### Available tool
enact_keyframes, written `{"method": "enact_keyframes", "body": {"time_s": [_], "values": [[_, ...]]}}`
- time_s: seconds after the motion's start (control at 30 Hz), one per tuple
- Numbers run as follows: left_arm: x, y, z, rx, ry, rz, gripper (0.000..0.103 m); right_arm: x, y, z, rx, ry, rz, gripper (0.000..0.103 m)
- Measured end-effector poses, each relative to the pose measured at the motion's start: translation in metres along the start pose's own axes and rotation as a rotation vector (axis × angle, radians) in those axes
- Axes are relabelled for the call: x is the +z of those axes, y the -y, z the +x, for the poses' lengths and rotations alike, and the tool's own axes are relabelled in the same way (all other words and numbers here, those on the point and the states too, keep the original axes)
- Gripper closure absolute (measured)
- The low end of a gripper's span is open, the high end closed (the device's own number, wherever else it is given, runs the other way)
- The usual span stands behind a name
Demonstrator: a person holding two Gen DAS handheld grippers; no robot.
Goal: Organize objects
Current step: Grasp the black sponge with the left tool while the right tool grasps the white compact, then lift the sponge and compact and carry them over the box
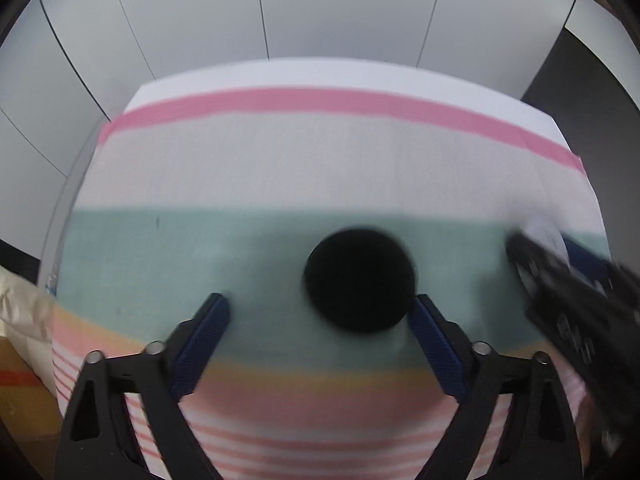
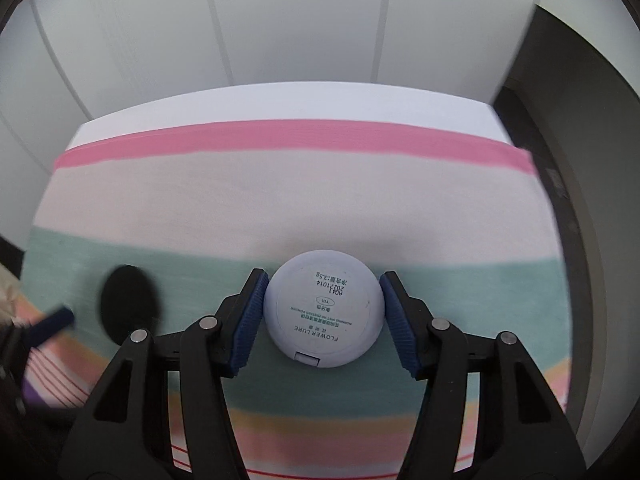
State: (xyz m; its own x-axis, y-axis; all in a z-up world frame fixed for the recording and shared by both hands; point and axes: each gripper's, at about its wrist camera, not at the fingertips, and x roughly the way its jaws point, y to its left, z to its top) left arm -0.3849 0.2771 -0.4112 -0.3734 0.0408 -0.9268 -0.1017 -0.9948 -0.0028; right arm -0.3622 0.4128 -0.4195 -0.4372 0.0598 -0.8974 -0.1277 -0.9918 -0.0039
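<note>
A black round disc (image 1: 360, 280) lies on the teal band of a striped cloth (image 1: 280, 168). My left gripper (image 1: 320, 304) stands open around it. Its right pad sits at the disc's edge and its left pad is well apart from the disc. A pale blue round powder compact (image 2: 324, 308), printed underside up, rests on the same teal band. My right gripper (image 2: 323, 280) is shut on it, with both blue pads against its sides. The black disc (image 2: 128, 304) shows blurred at the left of the right wrist view. The compact (image 1: 548, 232) shows blurred at the right of the left wrist view.
The cloth (image 2: 280, 200) covers a white table that ends at a white panelled wall (image 1: 320, 8). A cardboard box (image 1: 20, 392) and cream bag (image 1: 20, 304) lie off the table's left edge. Dark floor (image 2: 580, 200) lies beyond the right edge.
</note>
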Motion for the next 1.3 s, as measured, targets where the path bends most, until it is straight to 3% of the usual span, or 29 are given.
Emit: {"method": "enact_keyframes", "body": {"time_s": [0.03, 0.1, 0.2, 0.53, 0.77, 0.93, 1.13, 1.17, 1.3], "values": [[0.002, 0.003, -0.001, 0.002, 0.016, -0.003, 0.028, -0.003, 0.003, 0.000, 0.001, -0.006, 0.004, 0.043], [0.005, 0.008, -0.004, 0.002, 0.035, -0.001, 0.053, -0.006, 0.007, 0.000, 0.002, -0.012, 0.003, 0.043], [0.004, 0.010, -0.003, 0.006, 0.034, -0.004, 0.057, -0.011, 0.012, 0.000, 0.005, -0.011, -0.010, 0.043], [0.016, -0.004, -0.027, 0.038, 0.034, -0.010, 0.058, -0.015, 0.010, -0.018, 0.028, -0.005, -0.021, 0.043], [0.031, -0.019, -0.094, 0.029, 0.096, -0.004, 0.058, -0.007, -0.003, -0.056, 0.022, 0.021, -0.036, 0.043], [0.043, -0.024, -0.150, 0.099, 0.138, 0.014, 0.058, 0.002, -0.011, -0.105, 0.037, 0.042, -0.046, 0.043], [0.057, -0.038, -0.225, 0.094, 0.201, 0.003, 0.058, 0.016, -0.010, -0.170, 0.026, 0.068, -0.037, 0.043], [0.062, -0.040, -0.239, 0.101, 0.210, 0.003, 0.058, 0.039, -0.003, -0.171, 0.027, 0.076, -0.044, 0.043], [0.066, -0.056, -0.281, 0.119, 0.238, -0.014, 0.058, 0.050, -0.008, -0.213, 0.044, 0.114, -0.069, 0.043]]}}
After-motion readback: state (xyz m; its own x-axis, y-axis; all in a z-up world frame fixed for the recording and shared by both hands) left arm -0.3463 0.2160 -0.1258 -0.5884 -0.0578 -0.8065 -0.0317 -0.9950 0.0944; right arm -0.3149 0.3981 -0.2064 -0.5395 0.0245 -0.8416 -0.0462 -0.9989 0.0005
